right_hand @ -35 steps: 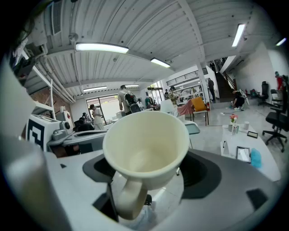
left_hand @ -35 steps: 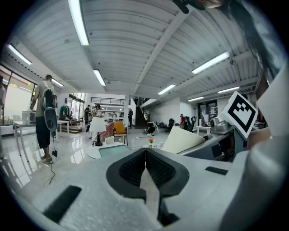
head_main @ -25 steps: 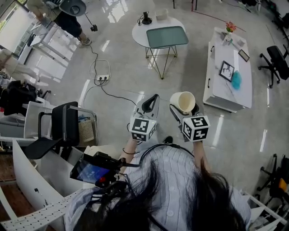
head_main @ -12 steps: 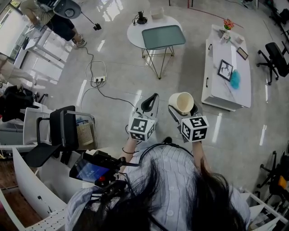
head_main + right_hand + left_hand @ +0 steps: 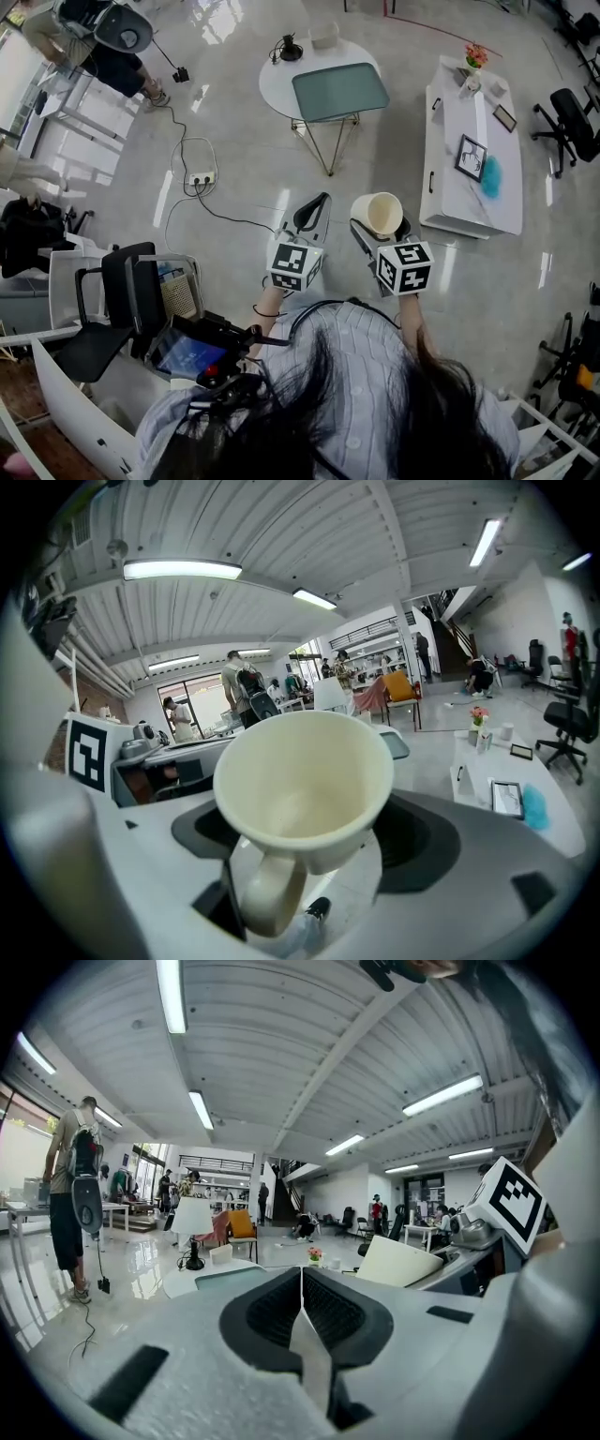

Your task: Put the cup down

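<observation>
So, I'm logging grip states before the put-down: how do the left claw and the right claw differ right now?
The left claw has its jaws pressed together, while the right claw has its jaws spread. The left claw is empty, while the right claw grips a cream cup with its handle toward that claw's camera. Both are held side by side above the glossy floor, not over any table.
</observation>
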Motion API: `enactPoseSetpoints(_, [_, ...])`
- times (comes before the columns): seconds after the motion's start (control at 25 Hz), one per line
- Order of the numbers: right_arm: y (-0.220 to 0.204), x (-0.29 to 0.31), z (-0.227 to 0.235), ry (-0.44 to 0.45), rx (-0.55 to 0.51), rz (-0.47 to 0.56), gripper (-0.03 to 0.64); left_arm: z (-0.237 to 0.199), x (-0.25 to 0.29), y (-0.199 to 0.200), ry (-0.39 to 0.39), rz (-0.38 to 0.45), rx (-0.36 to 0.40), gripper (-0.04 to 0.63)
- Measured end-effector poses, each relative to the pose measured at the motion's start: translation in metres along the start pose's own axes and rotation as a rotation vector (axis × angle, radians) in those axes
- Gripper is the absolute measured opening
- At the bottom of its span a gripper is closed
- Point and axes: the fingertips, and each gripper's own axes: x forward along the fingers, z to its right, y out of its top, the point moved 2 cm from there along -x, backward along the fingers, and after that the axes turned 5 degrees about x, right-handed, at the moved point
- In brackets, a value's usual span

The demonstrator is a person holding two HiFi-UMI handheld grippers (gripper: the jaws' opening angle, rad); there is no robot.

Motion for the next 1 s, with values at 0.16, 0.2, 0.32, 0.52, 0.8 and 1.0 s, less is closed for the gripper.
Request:
enactPoseSetpoints(0.16, [0.017,0.031,-0.003,-0.018,0.029,0.002,0.396,-0.033,0.013,0.003,-0.017,-0.005,-0.004,0.018])
enactPoseSetpoints(0.2, [0.021,0.040,-0.004,-0.021,0.035,0.003,0.396,-0.041,0.016,0.003,-0.021,-0.007,-0.006,0.018])
enactPoseSetpoints(0.32, [0.033,0.064,-0.007,-0.036,0.045,0.000,0.396,-0.068,0.025,0.002,-0.031,-0.012,-0.013,0.018])
enactPoseSetpoints(0.52, [0.043,0.099,-0.015,-0.062,0.055,-0.014,0.396,-0.117,0.038,-0.001,-0.029,-0.010,-0.037,0.018])
enactPoseSetpoints(0.8, [0.058,0.134,-0.022,-0.106,0.082,-0.017,0.396,-0.160,0.063,0.002,-0.078,0.008,-0.087,0.018])
enactPoseSetpoints(1.0, [0.070,0.150,-0.021,-0.138,0.090,-0.005,0.396,-0.172,0.078,0.006,-0.140,0.019,-0.075,0.018])
